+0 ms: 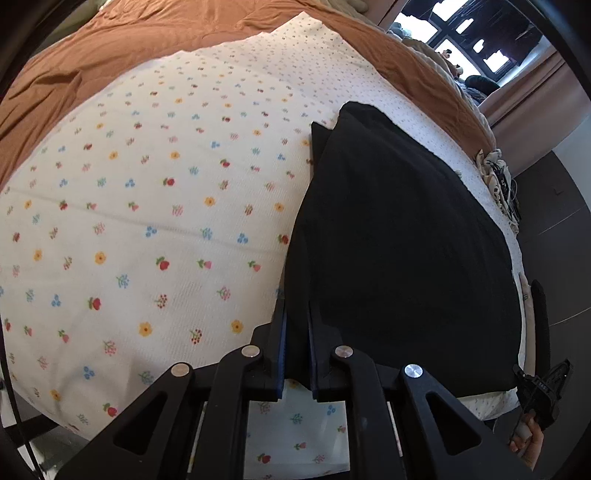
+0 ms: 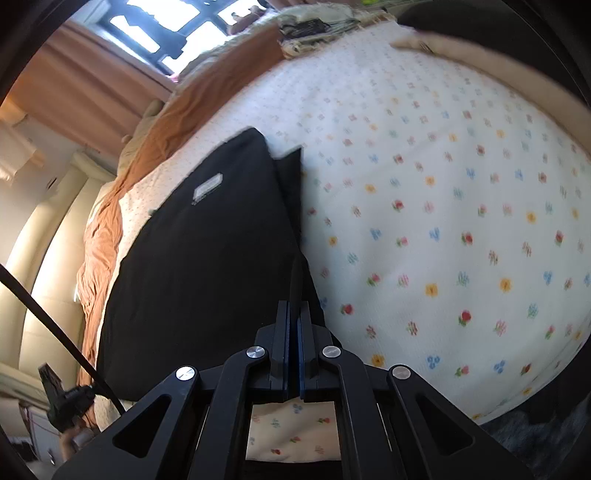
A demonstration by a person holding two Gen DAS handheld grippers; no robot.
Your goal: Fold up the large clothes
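Left gripper [image 1: 295,325]: fingers [image 1: 279,354] drawn nearly together, clamped on the near edge of the black garment; fabric fills the narrow gap between the blue pads.
Right gripper [image 2: 294,332]: jaws pressed almost closed, pinching a raised fold of the same garment at its near edge.
Black garment [image 1: 399,236]: lying folded and mostly flat on the floral sheet, close to the bed's near edge; in the left wrist view close to the sheet's right edge; a second layer protruding at the far corner; pale label [image 2: 208,187] visible on the upper face in the right wrist view.
Floral sheet [image 1: 155,206]: white, small flower print, spread over the bed.
Orange blanket [image 1: 122,40]: rumpled beyond the sheet's far edge.
Patterned cloth heap [image 1: 496,177]: at the bed's far side edge.
Window [image 1: 469,33]: farthest, beside pink curtains [image 1: 532,99].
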